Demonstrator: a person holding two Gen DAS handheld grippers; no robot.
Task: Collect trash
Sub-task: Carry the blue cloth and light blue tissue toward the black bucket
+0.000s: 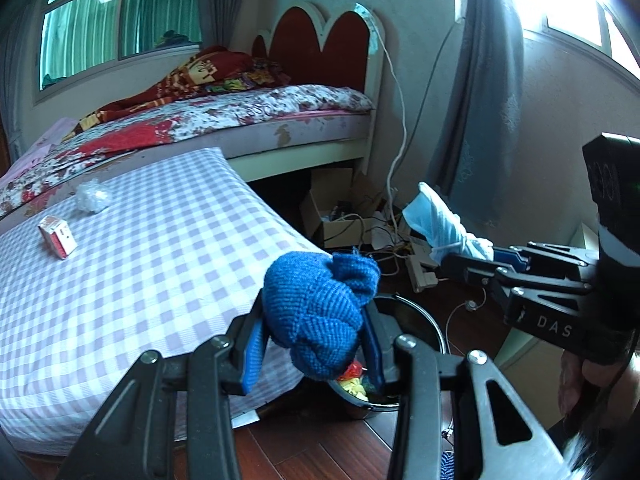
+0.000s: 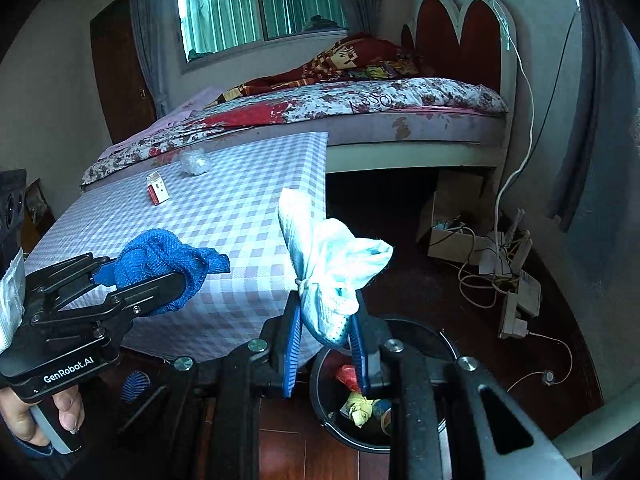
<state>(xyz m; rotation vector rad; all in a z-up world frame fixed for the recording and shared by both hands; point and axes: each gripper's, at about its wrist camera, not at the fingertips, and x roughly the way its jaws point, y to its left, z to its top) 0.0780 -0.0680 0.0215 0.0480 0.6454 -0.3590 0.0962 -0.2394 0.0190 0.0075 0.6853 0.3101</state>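
- A blue knitted cloth (image 1: 320, 316) is pinched between the fingers of the left gripper (image 1: 316, 344), bunched up and bulging above the fingertips.
- A pale blue face mask (image 2: 332, 268), crumpled and knotted by its ear loop, is clamped in the right gripper (image 2: 326, 344).
- Directly beneath and just ahead of both grippers, a black trash bin (image 2: 420, 332) is seen on the wooden floor; red and yellow scraps (image 2: 356, 396) already lie inside.
- To the left of the grippers, a table with a checked cloth (image 1: 160, 264) is seen, bearing a small red and white box (image 1: 58, 237) and a crumpled clear plastic wad (image 1: 93, 196), well beyond the fingertips.
- The step in hand is judged to be the drop: both items are held over or near the bin mouth.
- Next, each grip would need to be released over the opening, then the two pieces left on the table would have to be fetched.
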